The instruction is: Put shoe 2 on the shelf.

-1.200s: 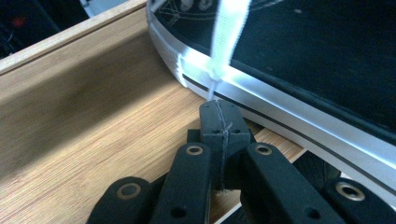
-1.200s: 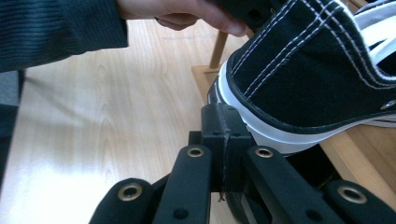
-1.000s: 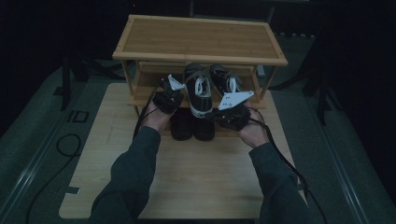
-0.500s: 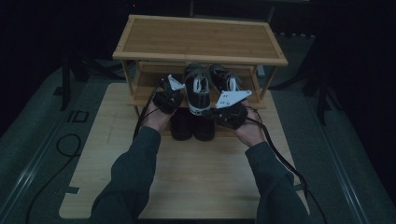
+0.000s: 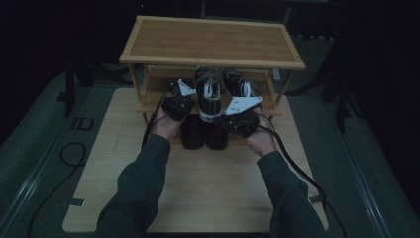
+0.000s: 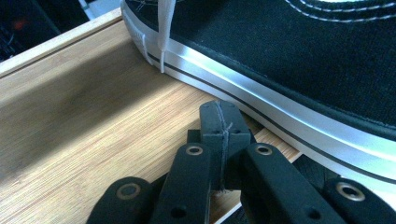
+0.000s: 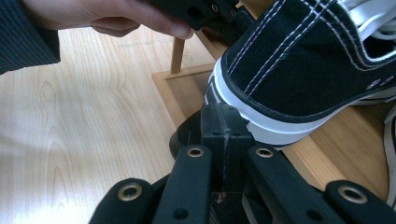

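Observation:
A black canvas sneaker [image 5: 208, 94] with a white sole sticks out over the front of the middle shelf of a wooden shoe rack [image 5: 213, 39]. Its twin [image 5: 237, 82] lies to its right. My left gripper [image 5: 185, 104] is shut and empty. Its tips [image 6: 219, 122] rest on the shelf board [image 6: 70, 121], just beside the sneaker's white sole [image 6: 280, 116]. My right gripper [image 5: 228, 120] is shut too, with nothing in it. Its tips [image 7: 223, 123] sit right under the sneaker's heel [image 7: 289, 70].
Two dark shoes [image 5: 203, 135] stand low, under the protruding sneaker, and one dark toe [image 7: 184, 133] lies beneath my right jaws. The rack stands on a light wooden board [image 5: 198, 188]. Cables [image 5: 292, 163] trail from the grippers. The other hand [image 7: 116, 18] holds the left gripper.
The right gripper has edged slightly left toward the sneaker's heel. The left gripper and the shoes have stayed put.

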`<state>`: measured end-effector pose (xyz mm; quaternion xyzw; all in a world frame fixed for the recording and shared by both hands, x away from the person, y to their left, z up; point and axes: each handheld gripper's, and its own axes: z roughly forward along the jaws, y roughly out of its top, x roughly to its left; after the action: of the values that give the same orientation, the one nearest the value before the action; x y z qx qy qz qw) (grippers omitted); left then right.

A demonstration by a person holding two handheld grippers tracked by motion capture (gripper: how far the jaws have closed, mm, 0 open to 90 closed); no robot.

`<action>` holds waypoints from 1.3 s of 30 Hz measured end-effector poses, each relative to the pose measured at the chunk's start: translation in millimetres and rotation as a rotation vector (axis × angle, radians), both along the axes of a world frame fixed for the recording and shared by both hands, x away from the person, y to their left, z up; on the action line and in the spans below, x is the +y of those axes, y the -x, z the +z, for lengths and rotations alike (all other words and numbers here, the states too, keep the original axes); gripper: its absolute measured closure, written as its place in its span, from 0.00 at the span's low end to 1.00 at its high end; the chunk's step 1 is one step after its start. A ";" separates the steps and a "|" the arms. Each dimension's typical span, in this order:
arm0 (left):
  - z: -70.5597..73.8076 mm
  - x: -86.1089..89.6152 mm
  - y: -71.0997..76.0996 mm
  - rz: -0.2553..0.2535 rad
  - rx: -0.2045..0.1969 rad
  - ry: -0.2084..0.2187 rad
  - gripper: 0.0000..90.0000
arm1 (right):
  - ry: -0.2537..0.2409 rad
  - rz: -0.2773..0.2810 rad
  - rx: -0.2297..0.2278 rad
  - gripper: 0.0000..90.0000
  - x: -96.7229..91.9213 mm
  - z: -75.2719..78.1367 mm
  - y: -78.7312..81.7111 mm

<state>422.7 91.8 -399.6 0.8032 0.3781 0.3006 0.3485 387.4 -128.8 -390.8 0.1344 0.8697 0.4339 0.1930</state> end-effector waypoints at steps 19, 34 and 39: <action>-2.5 3.8 0.6 0.024 0.002 0.048 1.00 | -0.037 0.003 0.013 1.00 2.4 -1.3 -4.6; -2.3 4.3 1.5 0.025 0.000 0.023 1.00 | -0.020 -0.002 -0.003 1.00 13.7 -1.5 -7.7; -3.4 2.7 1.7 0.029 -0.008 0.046 1.00 | -0.007 -0.056 -0.024 1.00 13.3 -3.1 -10.8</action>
<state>421.0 94.6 -403.1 0.7883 0.3950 0.2999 0.3641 398.2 -115.5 -393.9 0.1541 0.8617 0.4330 0.2149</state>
